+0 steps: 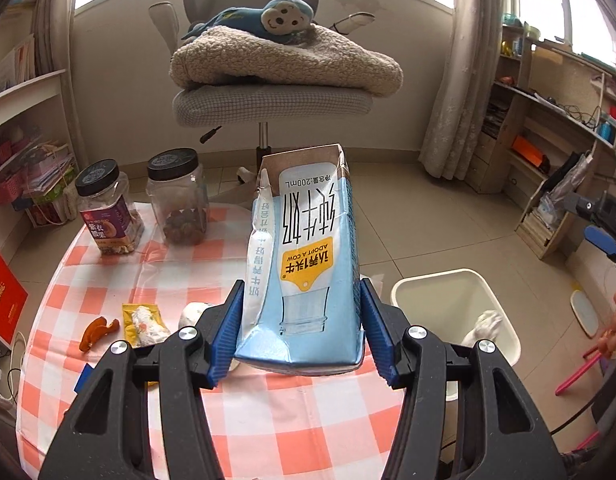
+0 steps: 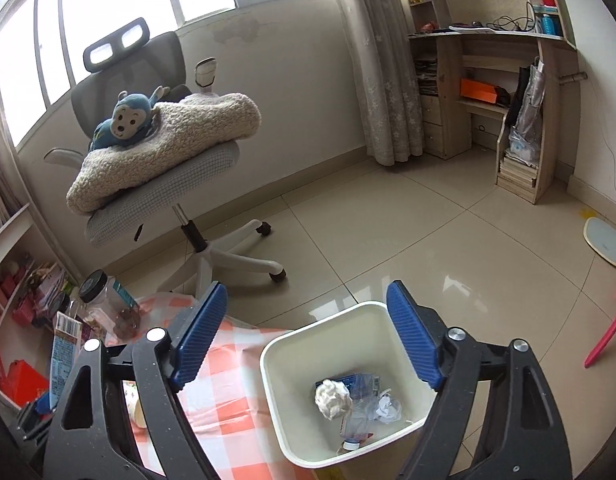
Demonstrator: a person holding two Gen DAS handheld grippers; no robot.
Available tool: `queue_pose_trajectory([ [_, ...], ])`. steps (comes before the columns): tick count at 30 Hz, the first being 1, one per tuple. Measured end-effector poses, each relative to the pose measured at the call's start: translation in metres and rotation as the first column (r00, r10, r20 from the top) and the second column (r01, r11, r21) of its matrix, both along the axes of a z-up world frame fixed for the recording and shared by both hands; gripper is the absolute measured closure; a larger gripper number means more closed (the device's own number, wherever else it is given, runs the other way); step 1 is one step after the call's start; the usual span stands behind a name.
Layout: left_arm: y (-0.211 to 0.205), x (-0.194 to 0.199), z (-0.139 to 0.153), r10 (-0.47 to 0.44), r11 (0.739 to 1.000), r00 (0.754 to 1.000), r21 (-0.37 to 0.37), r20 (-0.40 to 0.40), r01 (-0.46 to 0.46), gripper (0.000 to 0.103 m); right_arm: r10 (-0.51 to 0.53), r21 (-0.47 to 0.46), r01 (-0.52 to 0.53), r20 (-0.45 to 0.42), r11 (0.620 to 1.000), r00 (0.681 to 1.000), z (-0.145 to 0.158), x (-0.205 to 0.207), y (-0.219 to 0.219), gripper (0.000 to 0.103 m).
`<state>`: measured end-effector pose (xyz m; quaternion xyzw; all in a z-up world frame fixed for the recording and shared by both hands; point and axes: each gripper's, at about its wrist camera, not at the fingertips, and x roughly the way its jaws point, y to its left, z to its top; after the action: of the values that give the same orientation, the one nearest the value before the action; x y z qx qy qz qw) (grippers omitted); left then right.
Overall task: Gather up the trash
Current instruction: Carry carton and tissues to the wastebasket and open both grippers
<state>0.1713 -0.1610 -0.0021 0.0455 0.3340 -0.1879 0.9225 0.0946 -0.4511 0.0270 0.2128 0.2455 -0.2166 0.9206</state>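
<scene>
My left gripper (image 1: 302,332) is shut on a light blue milk carton (image 1: 308,264), held upside down above the checked table (image 1: 268,420). The carton also shows at the left edge of the right wrist view (image 2: 62,354). My right gripper (image 2: 308,340) is open and empty, hovering over the white trash bin (image 2: 276,372). The bin holds a crumpled tissue (image 2: 332,398), a crushed plastic bottle (image 2: 358,412) and paper scraps. On the table lie a yellow snack wrapper (image 1: 142,326), an orange peel piece (image 1: 96,332) and a white crumpled thing (image 1: 194,314), partly hidden behind my left fingers.
Two black-lidded snack jars (image 1: 108,212) (image 1: 178,200) stand at the table's far left. An office chair (image 1: 268,100) with a blanket and a plush monkey stands beyond the table. The bin (image 1: 496,304) sits on the floor right of the table. Shelves line both walls.
</scene>
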Motion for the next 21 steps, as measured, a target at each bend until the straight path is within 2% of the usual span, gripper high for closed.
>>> queue_pose_trajectory([
  [1,-0.012,-0.002,-0.005,-0.020,1.000,1.000,0.003,-0.015,0.020,0.048,-0.022,0.008,0.022,0.008,1.000,1.000,0.002,-0.004,-0.008,0.013],
  [6,-0.072,-0.011,-0.028,-0.099,0.995,0.988,-0.025,-0.121,0.097,0.048,-0.090,0.078,0.085,0.053,0.993,0.995,0.007,-0.021,-0.040,0.010],
  [13,-0.150,-0.016,-0.024,-0.190,0.981,0.968,-0.063,-0.165,0.182,0.047,-0.148,0.111,0.136,0.106,0.984,0.983,0.014,-0.040,-0.061,0.008],
  [15,-0.168,-0.010,-0.026,-0.222,0.975,0.952,-0.067,-0.210,0.212,0.033,-0.158,0.119,0.144,0.114,0.982,0.981,0.014,-0.045,-0.067,0.008],
  [18,-0.173,-0.005,-0.024,-0.205,0.979,0.955,-0.063,-0.214,0.196,0.031,-0.165,0.111,0.153,0.107,0.982,0.980,0.012,-0.049,-0.069,0.007],
  [21,-0.159,-0.006,-0.018,-0.168,0.986,0.969,-0.045,-0.179,0.163,0.027,-0.147,0.081,0.140,0.091,0.987,0.985,0.012,-0.045,-0.063,0.007],
])
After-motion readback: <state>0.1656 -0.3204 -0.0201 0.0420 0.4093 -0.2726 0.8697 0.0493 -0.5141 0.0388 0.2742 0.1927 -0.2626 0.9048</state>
